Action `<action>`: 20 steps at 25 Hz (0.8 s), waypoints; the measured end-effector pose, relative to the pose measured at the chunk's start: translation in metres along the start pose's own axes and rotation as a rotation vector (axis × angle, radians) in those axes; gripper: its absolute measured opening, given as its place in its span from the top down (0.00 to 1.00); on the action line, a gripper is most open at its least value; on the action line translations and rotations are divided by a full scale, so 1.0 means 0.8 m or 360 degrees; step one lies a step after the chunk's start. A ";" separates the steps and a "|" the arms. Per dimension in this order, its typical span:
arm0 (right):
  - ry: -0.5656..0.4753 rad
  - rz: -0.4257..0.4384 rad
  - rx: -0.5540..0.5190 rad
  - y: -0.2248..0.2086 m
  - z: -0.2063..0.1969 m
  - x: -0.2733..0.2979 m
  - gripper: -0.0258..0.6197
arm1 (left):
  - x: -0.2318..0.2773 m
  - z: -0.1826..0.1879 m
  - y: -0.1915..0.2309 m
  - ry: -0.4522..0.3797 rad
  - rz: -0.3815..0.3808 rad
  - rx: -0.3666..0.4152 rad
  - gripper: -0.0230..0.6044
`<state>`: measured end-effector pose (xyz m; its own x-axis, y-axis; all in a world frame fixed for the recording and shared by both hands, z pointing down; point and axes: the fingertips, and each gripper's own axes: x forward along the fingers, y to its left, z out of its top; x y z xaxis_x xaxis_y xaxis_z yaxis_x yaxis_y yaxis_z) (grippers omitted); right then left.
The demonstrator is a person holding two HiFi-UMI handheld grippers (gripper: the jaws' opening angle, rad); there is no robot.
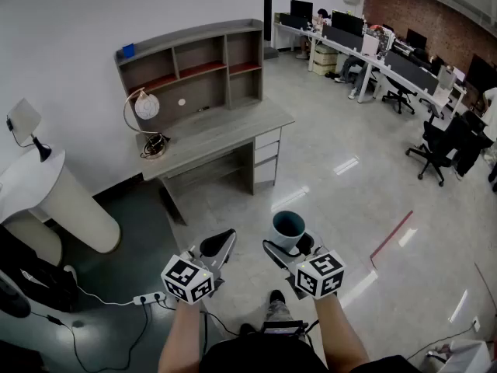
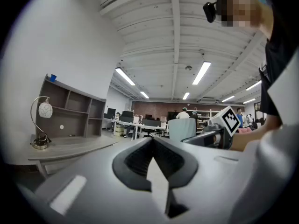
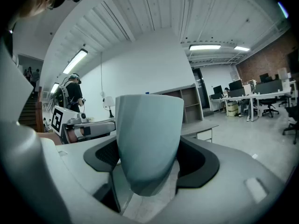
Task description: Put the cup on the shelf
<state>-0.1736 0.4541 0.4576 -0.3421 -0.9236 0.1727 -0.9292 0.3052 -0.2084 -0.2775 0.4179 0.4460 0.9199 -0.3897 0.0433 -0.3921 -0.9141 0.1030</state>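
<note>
Closest, the right gripper (image 1: 288, 245) holds a pale blue-grey cup (image 1: 289, 224) upright, its jaws spread wide and pressing the cup's sides. Beside it the left gripper (image 1: 219, 245) is empty, jaws together. Well apart across the glossy floor (image 1: 342, 185), a grey tabletop (image 1: 221, 133) carries a shelf (image 1: 194, 67) against a white wall. Office desks (image 1: 365, 49) line the room's far right.

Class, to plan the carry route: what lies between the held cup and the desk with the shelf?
Only bare floor, seen in the head view: nothing stands between the cup and the desk.
</note>
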 end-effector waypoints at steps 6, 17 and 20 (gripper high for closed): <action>0.0007 -0.0003 -0.0002 0.001 -0.003 -0.004 0.38 | -0.001 -0.003 -0.005 0.0008 0.0000 0.0004 0.97; -0.0006 -0.0011 0.0021 -0.002 -0.002 -0.005 0.38 | 0.003 -0.009 -0.005 0.0017 -0.0019 -0.0003 0.97; -0.0001 -0.0015 0.0028 -0.003 -0.002 -0.005 0.38 | 0.003 -0.010 -0.004 0.0023 -0.0019 -0.0005 0.97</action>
<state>-0.1701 0.4571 0.4592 -0.3331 -0.9267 0.1741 -0.9298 0.2922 -0.2238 -0.2739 0.4210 0.4538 0.9244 -0.3772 0.0563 -0.3812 -0.9183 0.1069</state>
